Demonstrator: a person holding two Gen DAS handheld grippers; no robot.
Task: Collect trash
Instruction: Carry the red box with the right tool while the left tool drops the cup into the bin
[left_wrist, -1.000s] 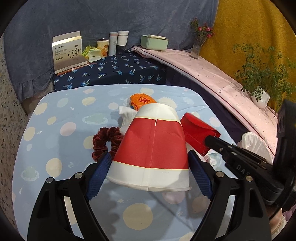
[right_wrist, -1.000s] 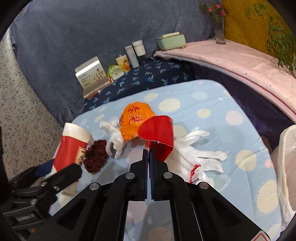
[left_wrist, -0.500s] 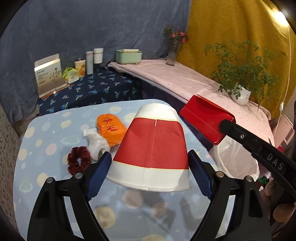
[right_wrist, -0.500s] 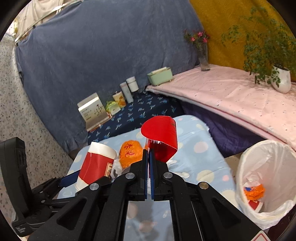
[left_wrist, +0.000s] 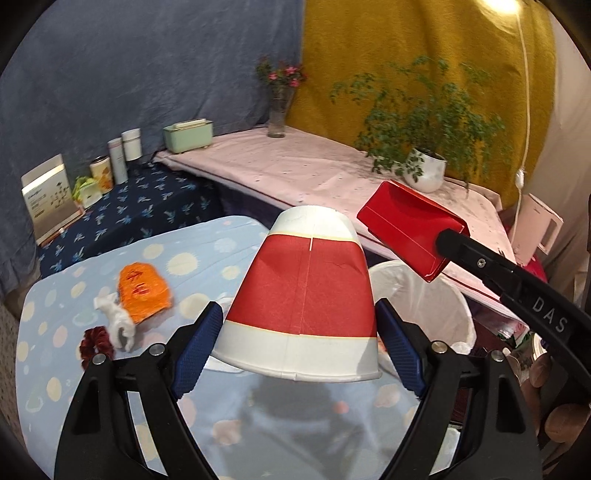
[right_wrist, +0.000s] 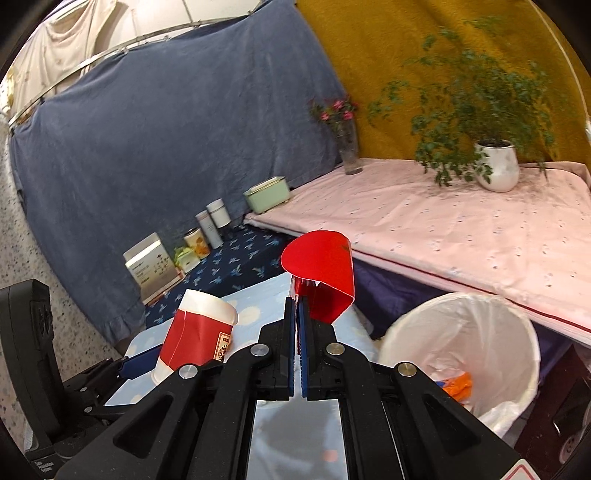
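left wrist view: the left gripper (left_wrist: 299, 339) is clenched on a red and white paper cup (left_wrist: 301, 295), its blue pads (left_wrist: 197, 345) pressed against the cup's wide end, so the jaws stand far apart. the cup is held off the spotted blue tablecloth (left_wrist: 55, 369), closed base pointing away from the camera, open rim toward it. taking the white-lined trash bin (left_wrist: 436, 306) as landmark: the cup sits just left of the bin and partly hides its near rim. above the bin, the right gripper (left_wrist: 447, 240) grasps a red folded carton (left_wrist: 410, 230), held up in the air. well left of the bin, on the tablecloth, lie an orange wrapper (left_wrist: 142, 291), a white glove (left_wrist: 116, 321) touching it, and a dark red scrunchie (left_wrist: 96, 343) just beside the glove.

right wrist view: the right gripper's jaws are pinched tight on the edge of the red carton (right_wrist: 321, 273), which stands up and left of the bin (right_wrist: 465, 354). inside the bin a scrap of orange trash (right_wrist: 456, 384) shows. the cup (right_wrist: 197, 336) in the left gripper (right_wrist: 140, 363) is further left of the bin, tilted. behind the bin runs a pink-covered ledge (right_wrist: 443, 229) carrying a potted plant (right_wrist: 495, 166) and a vase of flowers (right_wrist: 343, 140).
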